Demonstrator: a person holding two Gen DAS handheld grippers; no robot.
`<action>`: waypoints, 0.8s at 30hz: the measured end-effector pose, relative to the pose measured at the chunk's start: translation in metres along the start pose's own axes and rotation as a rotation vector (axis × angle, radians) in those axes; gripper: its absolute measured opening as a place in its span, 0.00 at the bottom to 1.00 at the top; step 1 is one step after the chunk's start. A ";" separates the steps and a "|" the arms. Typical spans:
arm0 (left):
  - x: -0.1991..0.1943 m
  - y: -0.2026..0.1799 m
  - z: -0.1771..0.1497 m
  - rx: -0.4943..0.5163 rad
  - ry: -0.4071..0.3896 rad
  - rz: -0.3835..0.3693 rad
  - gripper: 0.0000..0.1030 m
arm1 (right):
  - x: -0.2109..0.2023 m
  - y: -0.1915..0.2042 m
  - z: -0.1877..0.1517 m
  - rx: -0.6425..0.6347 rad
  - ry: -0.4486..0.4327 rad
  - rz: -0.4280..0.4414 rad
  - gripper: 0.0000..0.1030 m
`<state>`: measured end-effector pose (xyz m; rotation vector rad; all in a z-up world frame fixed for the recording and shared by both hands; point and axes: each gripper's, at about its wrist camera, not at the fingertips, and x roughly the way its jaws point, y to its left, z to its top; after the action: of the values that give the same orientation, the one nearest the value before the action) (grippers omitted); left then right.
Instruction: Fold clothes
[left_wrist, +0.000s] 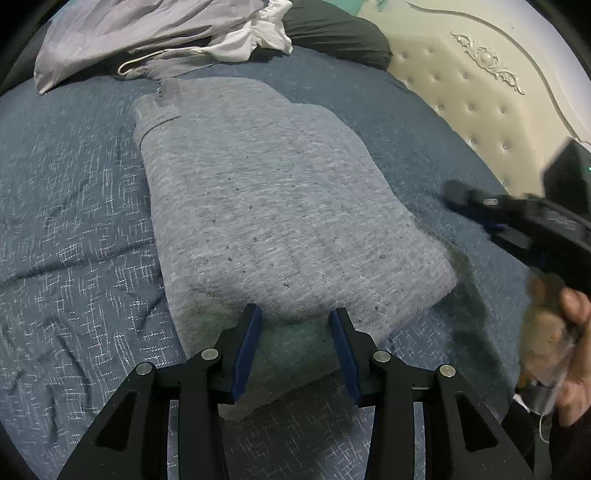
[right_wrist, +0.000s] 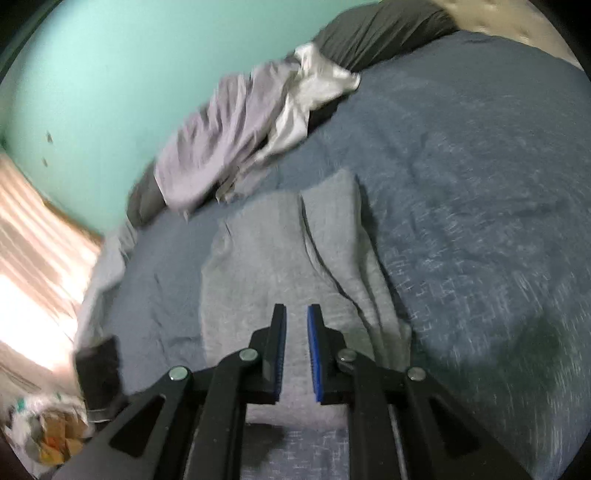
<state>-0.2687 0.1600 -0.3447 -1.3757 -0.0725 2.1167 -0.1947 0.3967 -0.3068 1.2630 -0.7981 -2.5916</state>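
Here, folded grey sweater (left_wrist: 280, 206) flat on the blue bed (left_wrist: 66, 206), its near edge between the left tongs (left_wrist: 295, 317), blades apart, right tongs (right_wrist: 296, 314) slightly parted above it, holding nothing, more clothes (left_wrist: 147, 33) beyond.

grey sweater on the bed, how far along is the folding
Done: the grey sweater already lies as a compact rectangle on the blue bedspread. In hand: the left gripper straddles its near edge, jaws apart; the right gripper is above it, empty. Left: the crumpled pile of clothes by the dark pillow is unfolded.
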 end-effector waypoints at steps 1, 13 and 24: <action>0.000 0.001 0.000 -0.001 0.001 -0.002 0.41 | 0.009 -0.003 -0.001 -0.004 0.027 -0.022 0.11; -0.014 0.008 0.000 -0.033 -0.027 -0.051 0.41 | 0.020 -0.026 0.001 -0.002 0.090 -0.114 0.05; -0.004 -0.003 -0.001 -0.041 -0.020 -0.055 0.41 | 0.070 0.016 0.017 -0.160 0.235 -0.082 0.05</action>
<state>-0.2657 0.1599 -0.3406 -1.3606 -0.1608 2.0941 -0.2533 0.3646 -0.3379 1.5406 -0.4970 -2.4467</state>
